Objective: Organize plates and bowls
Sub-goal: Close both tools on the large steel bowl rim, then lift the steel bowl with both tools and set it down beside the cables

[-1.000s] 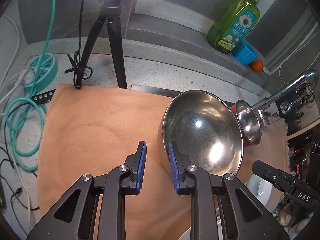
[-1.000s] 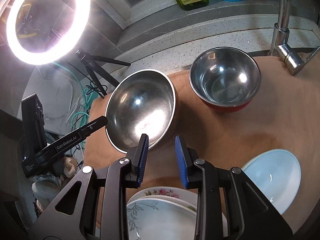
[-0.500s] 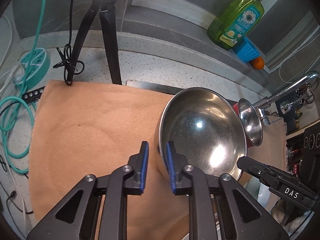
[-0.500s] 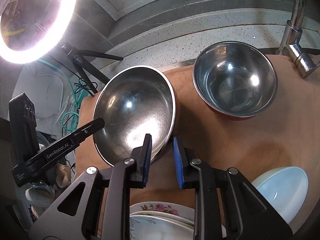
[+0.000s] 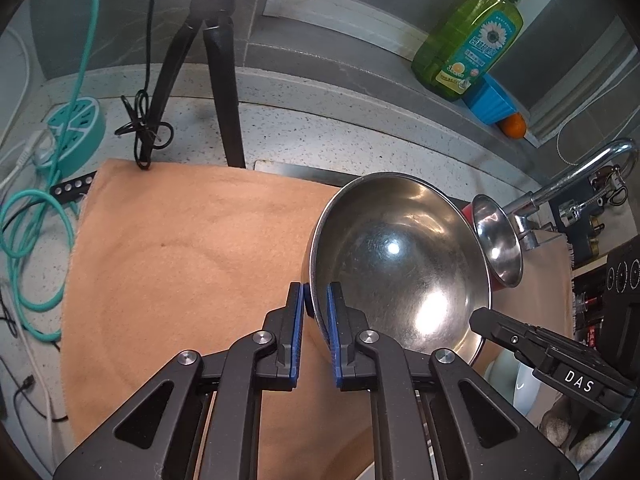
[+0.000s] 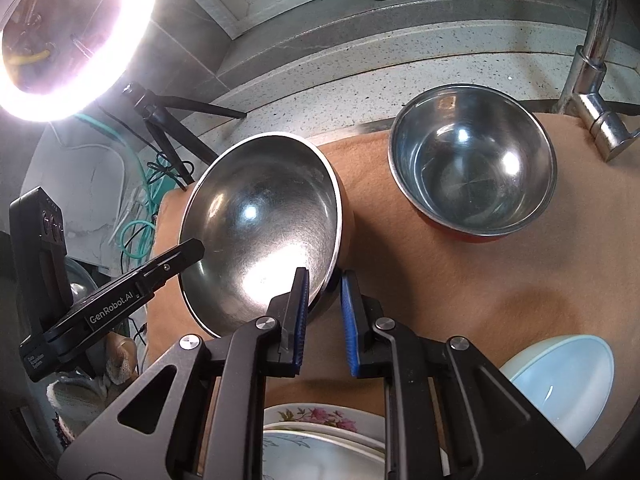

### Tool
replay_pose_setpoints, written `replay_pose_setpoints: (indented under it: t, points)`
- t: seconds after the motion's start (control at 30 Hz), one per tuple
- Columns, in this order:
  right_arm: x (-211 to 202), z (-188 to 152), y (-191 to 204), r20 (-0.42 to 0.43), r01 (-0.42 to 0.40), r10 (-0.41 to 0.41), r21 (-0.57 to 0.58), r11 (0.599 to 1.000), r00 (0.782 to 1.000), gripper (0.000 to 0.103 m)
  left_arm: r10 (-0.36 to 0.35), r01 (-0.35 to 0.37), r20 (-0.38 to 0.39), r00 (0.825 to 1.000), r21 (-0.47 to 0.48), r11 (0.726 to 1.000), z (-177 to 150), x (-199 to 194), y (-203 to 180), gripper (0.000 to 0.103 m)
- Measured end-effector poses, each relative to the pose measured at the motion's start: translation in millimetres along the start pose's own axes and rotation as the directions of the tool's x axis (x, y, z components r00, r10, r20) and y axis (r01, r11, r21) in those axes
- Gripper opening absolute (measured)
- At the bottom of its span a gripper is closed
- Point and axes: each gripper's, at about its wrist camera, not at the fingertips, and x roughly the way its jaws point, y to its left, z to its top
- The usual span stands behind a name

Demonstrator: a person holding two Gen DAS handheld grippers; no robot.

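Note:
A large steel bowl [image 5: 400, 264] stands tilted on the tan cloth [image 5: 180, 248]. My left gripper [image 5: 315, 312] is shut on its left rim, one finger inside and one outside. My right gripper [image 6: 325, 292] is shut on the near right rim of the same bowl [image 6: 264, 232]. A smaller steel bowl with a red outside [image 6: 472, 164] stands to its right. A pale blue bowl [image 6: 564, 376] lies at the lower right. Stacked floral plates [image 6: 316, 436] sit under my right gripper.
A faucet [image 6: 592, 80] rises at the right. A tripod [image 5: 216, 64] and cables [image 5: 36, 216] stand at the left of the counter. A green soap bottle [image 5: 472, 36], a blue cup [image 5: 488, 100] and an orange [image 5: 514, 126] sit on the back ledge.
Both grippers have moved forward onto the big bowl's rim and closed on it. The bowl now stands more tilted than a second ago.

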Motion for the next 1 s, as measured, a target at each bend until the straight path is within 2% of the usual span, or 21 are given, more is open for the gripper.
replay_pose_setpoints:
  t: [0.5, 1.0]
  points:
    - [-14, -32, 47, -0.020, -0.065, 0.063, -0.107, 0.992, 0.998, 0.016, 0.031, -0.026, 0.069, 0.997, -0.075, 0.997, -41, -57, 34, 0.010]
    - [3, -80, 114, -0.112, -0.126, 0.100, -0.254, 0.959, 0.989, 0.016, 0.112, -0.088, 0.114, 0.987, -0.199, 0.976, -100, -104, 87, 0.010]
